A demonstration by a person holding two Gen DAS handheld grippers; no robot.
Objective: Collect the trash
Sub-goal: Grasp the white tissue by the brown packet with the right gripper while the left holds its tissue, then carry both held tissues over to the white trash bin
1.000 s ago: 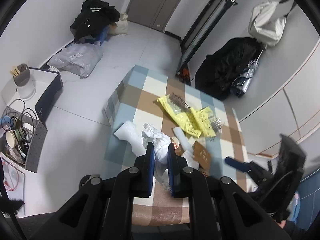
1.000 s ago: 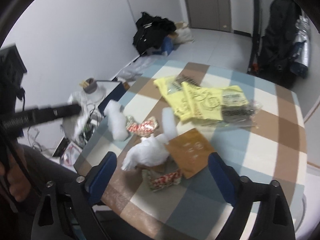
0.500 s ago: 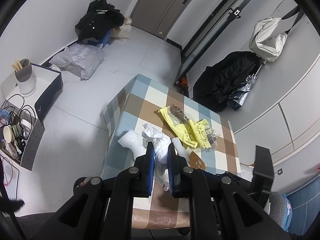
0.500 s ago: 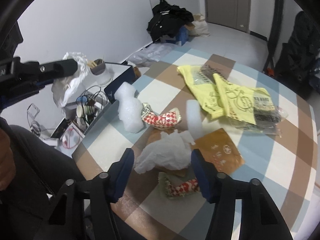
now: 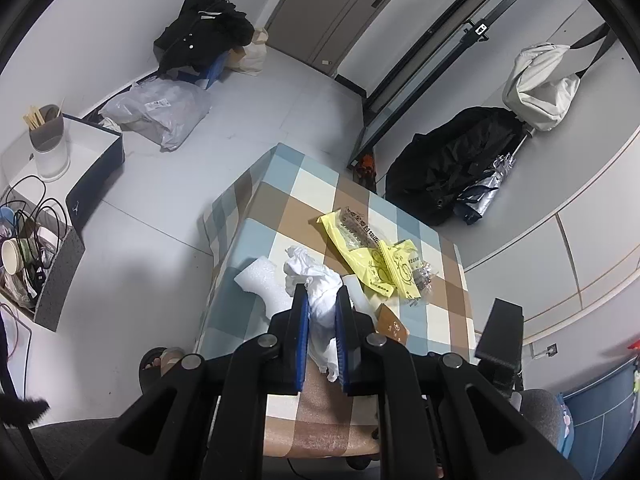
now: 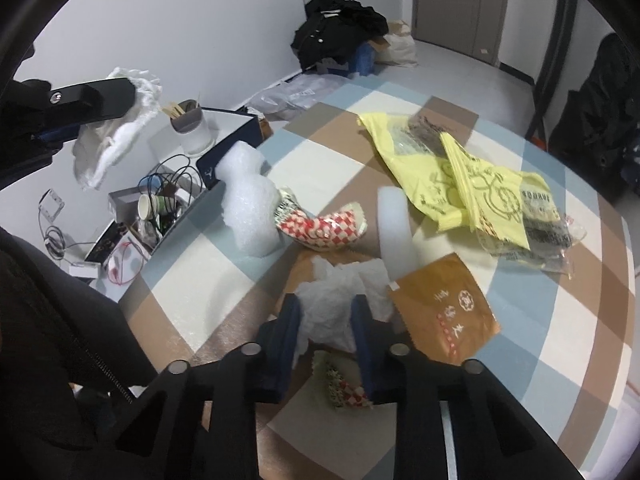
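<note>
Left tool pinches a white tissue aloft, clear of the worktop; right tool straddles crumpled paper at 6 o'clock, not visibly clamped, likely next

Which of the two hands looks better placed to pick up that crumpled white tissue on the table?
The right gripper: its jaws already straddle the crumpled tissue on the table. The left gripper is raised and already shut on a white wad.

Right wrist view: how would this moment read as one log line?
left gripper: shut on white tissue, lifted | right gripper: closing around crumpled tissue on table | yellow bags: untouched
</note>
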